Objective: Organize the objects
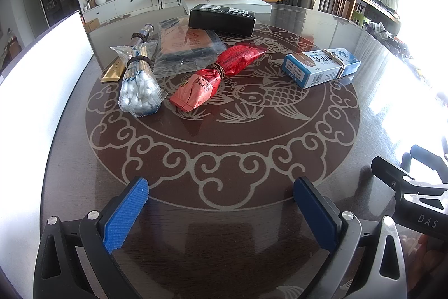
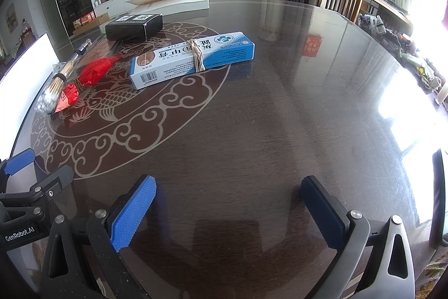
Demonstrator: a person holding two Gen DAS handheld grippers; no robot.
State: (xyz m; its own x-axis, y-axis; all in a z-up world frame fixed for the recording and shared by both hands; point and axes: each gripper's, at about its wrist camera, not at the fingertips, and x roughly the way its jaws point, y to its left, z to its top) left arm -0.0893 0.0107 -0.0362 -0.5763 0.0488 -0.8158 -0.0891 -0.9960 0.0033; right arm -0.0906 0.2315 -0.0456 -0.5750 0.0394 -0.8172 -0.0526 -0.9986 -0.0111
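On the dark round table (image 1: 224,159) lie a bag of cotton swabs (image 1: 138,86), a red packet (image 1: 218,74) tied with a band, a blue and white box (image 1: 320,66) with a band around it, a black box (image 1: 222,19), a clear flat package (image 1: 184,46), a gold stick (image 1: 113,69) and a metal tube (image 1: 141,37). My left gripper (image 1: 221,195) is open and empty, well short of them. My right gripper (image 2: 228,198) is open and empty over bare table, with the blue and white box (image 2: 193,59), red packet (image 2: 86,77), swabs (image 2: 53,91) and black box (image 2: 134,26) ahead to its left.
A large white flat box (image 1: 226,0) lies at the table's far edge. A white panel (image 1: 42,80) stands at the left. Chairs (image 2: 338,2) and a cluttered side table (image 2: 392,27) stand at the right. My right gripper's body shows at the left wrist view's right edge (image 1: 406,187).
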